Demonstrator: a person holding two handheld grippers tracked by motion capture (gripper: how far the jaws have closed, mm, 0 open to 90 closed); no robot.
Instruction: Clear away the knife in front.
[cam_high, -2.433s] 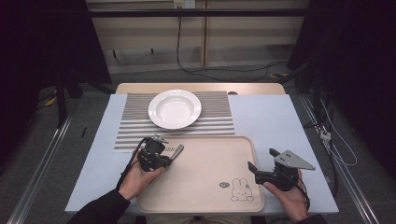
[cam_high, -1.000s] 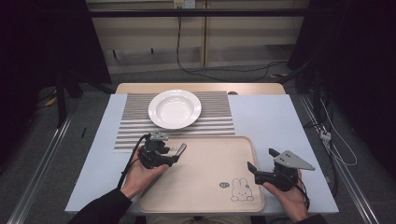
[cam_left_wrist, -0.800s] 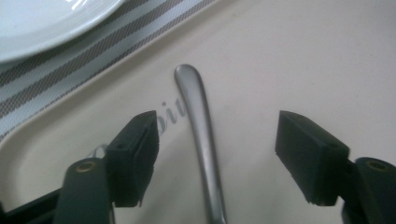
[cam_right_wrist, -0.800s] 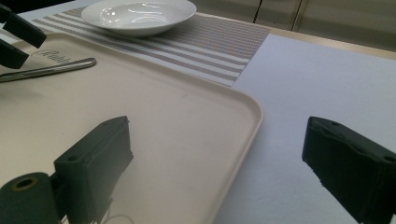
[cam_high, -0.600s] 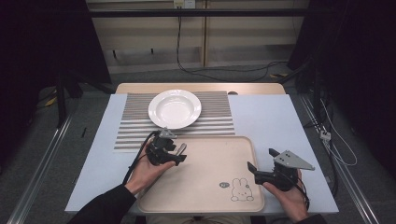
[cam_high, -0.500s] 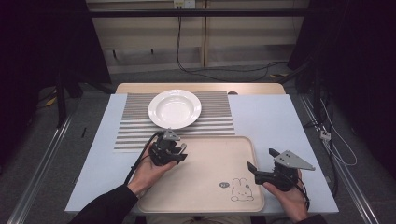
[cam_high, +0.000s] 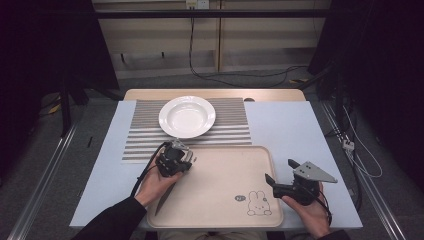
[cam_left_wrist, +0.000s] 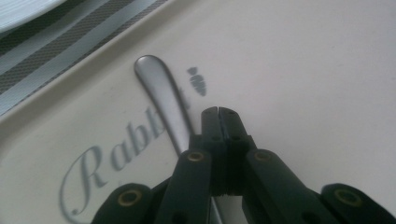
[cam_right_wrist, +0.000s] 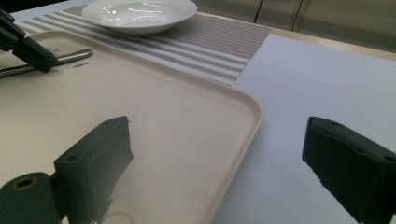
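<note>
A metal utensil lies flat on the beige tray (cam_high: 225, 195); its rounded handle (cam_left_wrist: 159, 93) points toward the striped mat and its other end (cam_high: 164, 200) runs under my left hand. My left gripper (cam_left_wrist: 218, 112) has just been closing. Its jaws now meet with nothing between the tips, and the handle passes beside and under them. In the high view the left gripper (cam_high: 186, 161) is at the tray's far left corner. My right gripper (cam_high: 280, 171) stands open over the tray's right edge, jaws wide (cam_right_wrist: 215, 154) and empty.
A white deep plate (cam_high: 187, 116) sits on the grey striped mat (cam_high: 145, 140) beyond the tray. The tray carries a rabbit print (cam_high: 259, 204) near its front right. Bare pale blue tabletop (cam_high: 300, 130) lies to the right.
The left gripper's jaws have closed from open to shut, and the hand has shifted slightly right along the tray's far left corner. The right gripper has stayed in place.
</note>
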